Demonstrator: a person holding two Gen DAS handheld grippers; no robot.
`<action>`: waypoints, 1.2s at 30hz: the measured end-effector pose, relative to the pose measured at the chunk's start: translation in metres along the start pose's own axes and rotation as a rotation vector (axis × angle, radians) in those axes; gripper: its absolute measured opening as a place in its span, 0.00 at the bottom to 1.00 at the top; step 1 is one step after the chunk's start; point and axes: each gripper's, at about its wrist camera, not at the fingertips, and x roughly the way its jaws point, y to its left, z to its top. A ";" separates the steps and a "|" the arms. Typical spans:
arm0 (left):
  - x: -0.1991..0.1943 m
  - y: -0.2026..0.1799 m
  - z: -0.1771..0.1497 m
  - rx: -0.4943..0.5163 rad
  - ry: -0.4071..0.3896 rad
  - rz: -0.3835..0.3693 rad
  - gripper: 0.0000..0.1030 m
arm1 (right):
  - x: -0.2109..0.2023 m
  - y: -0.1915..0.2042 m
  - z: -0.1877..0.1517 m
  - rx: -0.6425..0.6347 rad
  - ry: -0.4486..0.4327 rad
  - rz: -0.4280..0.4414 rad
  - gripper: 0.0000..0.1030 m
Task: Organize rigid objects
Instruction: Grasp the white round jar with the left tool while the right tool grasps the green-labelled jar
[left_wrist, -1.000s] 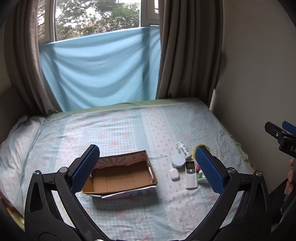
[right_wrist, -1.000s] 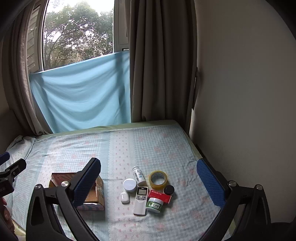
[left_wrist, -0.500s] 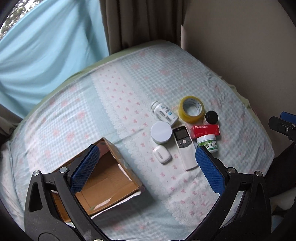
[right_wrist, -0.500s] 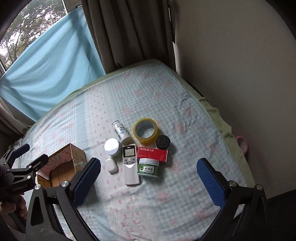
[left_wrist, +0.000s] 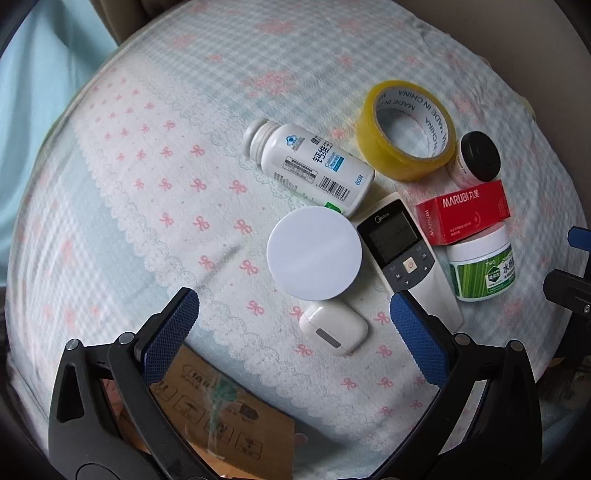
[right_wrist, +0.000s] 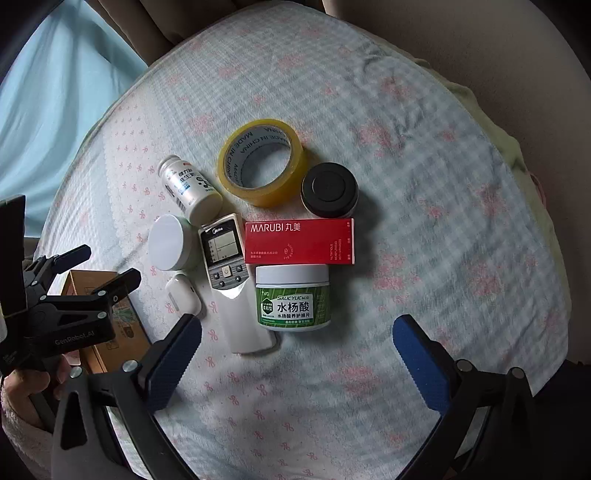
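Several small items lie clustered on the bed: a white pill bottle (left_wrist: 308, 168) on its side, a yellow tape roll (left_wrist: 406, 129), a black-lidded jar (left_wrist: 476, 158), a red MARUBI box (left_wrist: 463, 213), a green-labelled jar (left_wrist: 482, 266), a remote (left_wrist: 402, 251), a round white jar (left_wrist: 314, 253) and a white earbud case (left_wrist: 334, 330). My left gripper (left_wrist: 291, 312) is open, hovering over the earbud case. My right gripper (right_wrist: 297, 334) is open above the green-labelled jar (right_wrist: 293, 301). The remote (right_wrist: 229, 273) and red box (right_wrist: 299, 242) lie ahead of it.
An open cardboard box (left_wrist: 221, 428) sits under my left gripper at the near left; it also shows in the right wrist view (right_wrist: 107, 321). The left gripper (right_wrist: 110, 277) appears there too. The bed sheet (right_wrist: 424, 206) stretches right to a beige wall (right_wrist: 480, 44). Blue cloth (right_wrist: 55, 92) hangs at the back left.
Both grippers have dropped and tilted down toward the cluster, which now fills both views. The cardboard box has slid to the lower left edge. Jaws stay open.
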 end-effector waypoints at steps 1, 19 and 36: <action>0.011 -0.002 0.002 0.021 0.020 0.007 0.99 | 0.009 0.000 0.002 0.009 0.018 0.002 1.00; 0.084 -0.025 0.020 0.161 0.122 -0.013 0.80 | 0.084 -0.007 0.014 0.052 0.215 -0.026 0.83; 0.068 -0.035 0.002 0.099 0.118 -0.008 0.66 | 0.065 -0.010 0.010 0.073 0.243 0.041 0.65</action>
